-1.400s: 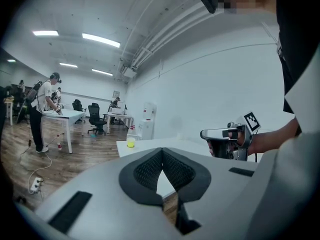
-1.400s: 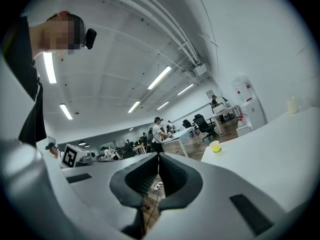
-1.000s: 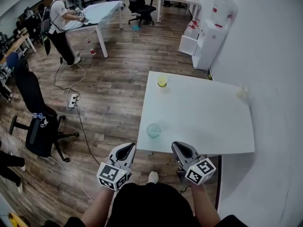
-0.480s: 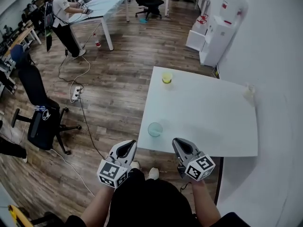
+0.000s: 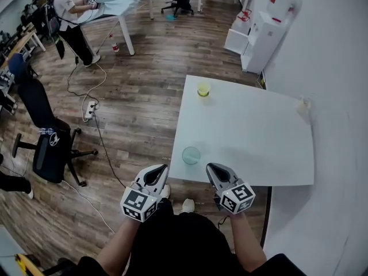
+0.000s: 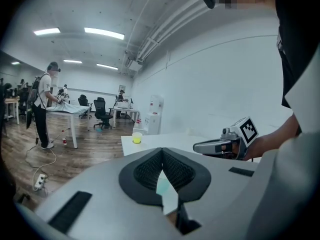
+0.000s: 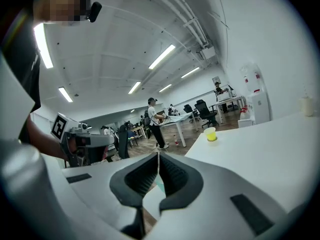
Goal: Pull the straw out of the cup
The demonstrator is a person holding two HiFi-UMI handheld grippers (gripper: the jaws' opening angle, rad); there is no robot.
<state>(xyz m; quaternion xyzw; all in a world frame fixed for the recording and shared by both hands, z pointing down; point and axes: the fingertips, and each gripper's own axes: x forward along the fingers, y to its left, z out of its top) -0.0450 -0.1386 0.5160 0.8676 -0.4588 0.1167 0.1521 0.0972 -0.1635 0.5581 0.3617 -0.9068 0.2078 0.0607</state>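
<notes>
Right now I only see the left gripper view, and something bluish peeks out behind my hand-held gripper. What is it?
Observer: It's a bluish cup. The head view shows it near the front edge of the table, just ahead of your left hand-held gripper.
Operator: Is my other one holding anything?
Observer: No. In the right gripper view, the right hand-held gripper has its jaws together with nothing between them.
Operator: Where's the straw?
Observer: I can't make one out in any view. The head view does show another, clear cup at the table's far right corner, by the wall.
</notes>
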